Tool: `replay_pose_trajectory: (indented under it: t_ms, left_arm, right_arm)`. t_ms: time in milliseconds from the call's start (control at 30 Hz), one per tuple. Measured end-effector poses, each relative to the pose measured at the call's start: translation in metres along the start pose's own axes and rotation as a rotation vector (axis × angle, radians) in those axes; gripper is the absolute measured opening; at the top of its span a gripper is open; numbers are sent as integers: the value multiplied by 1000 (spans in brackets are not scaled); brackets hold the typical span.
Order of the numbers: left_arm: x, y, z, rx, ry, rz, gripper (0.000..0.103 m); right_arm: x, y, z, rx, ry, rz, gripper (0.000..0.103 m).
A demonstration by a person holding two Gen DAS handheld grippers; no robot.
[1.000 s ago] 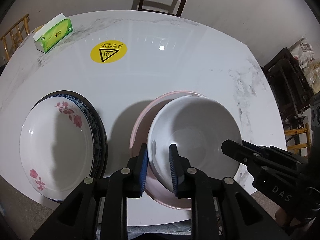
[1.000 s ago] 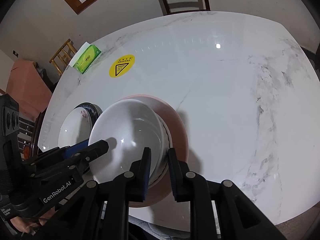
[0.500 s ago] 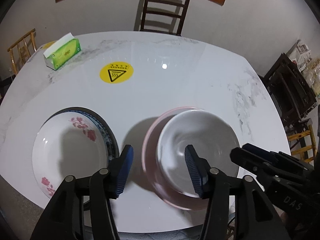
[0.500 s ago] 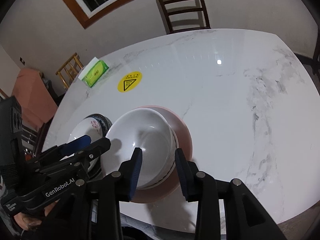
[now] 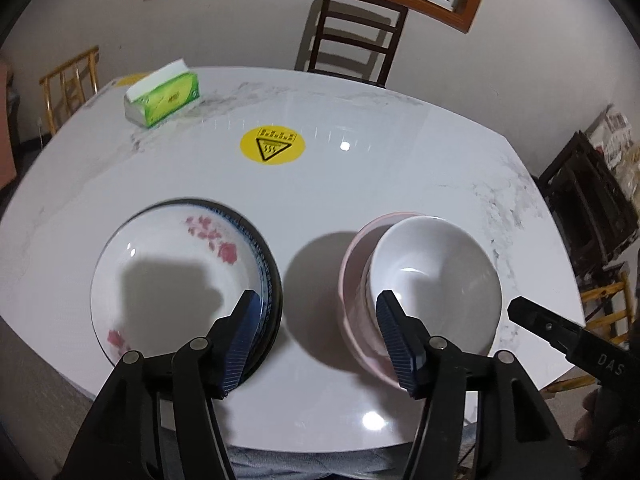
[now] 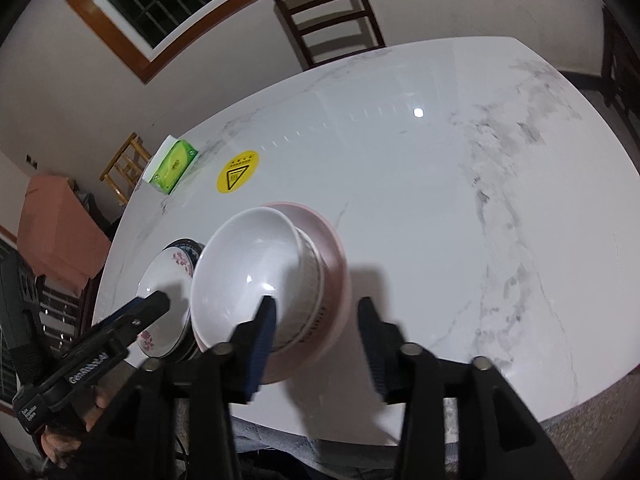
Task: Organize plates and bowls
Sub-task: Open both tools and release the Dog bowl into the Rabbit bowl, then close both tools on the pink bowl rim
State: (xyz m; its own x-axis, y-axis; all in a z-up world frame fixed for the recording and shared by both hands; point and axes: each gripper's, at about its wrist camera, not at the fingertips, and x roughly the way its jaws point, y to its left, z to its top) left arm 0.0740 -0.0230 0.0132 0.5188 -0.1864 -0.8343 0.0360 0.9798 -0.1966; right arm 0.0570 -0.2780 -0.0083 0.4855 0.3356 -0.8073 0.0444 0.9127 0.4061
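**Item: bowl stack + plate stack, both grippers clear of both**

- Left gripper (image 5: 316,338): jaws spread and widening, nothing between the pads; bare table (image 5: 400,184) shows in the gap.
- Right gripper (image 6: 318,338): jaws apart and widening, nothing pinched; pads clear of the bowl rim.
- White bowl (image 5: 434,280): nested on top of the bowl stack, pink bowl (image 5: 352,276) underneath. Sits just ahead & right of the left gripper, its near rim just behind that gripper's right pad. From the right gripper it lies ahead & left, near rim by the left pad. Upright, seems settled; a third patterned bowl may sit between the two, hard to tell.
- Floral plate (image 5: 172,280): on a dark-rimmed plate (image 5: 272,280), ahead & left of the left gripper, near rim behind its left pad. Well left of the right gripper.
- Key relation: stacks side by side w/ a gap between; left gripper points into that gap, so each stack is off-axis. Left hand nearer the plates, right hand nearer the bowls.
- Other: tissue box (image 5: 162,98), yellow warning sticker (image 5: 273,145), chair (image 5: 354,36), all far side.
- Judgement: sorting looks done or nearly so.
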Motion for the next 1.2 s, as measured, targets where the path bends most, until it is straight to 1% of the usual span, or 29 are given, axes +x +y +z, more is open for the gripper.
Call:
replay_pose_trajectory:
  t_ms: [167,367,567,733,933,1200]
  left_arm:
    - [0,21,-2,-97,46,-81,56]
    - [10,33,-5,-189,106,-145,56]
    - [18,35,-4,-237,146,-176,54]
    - [23,36,-4,-261,169,-179,54]
    - [29,35,-4,-262,185,-167,54]
    - [40,32,-3,-263,207,-138,47]
  right_arm:
    - [2,-8,-4,21,21,-19,47]
    - [3,-12,-4,40,31,-30,47]
    - [8,-14,-3,54,50,-44,47]
    - [11,-12,-4,59,61,-37,47]
    - [16,-11,-6,55,73,-41,47]
    - [23,-7,-6,43,85,-71,47]
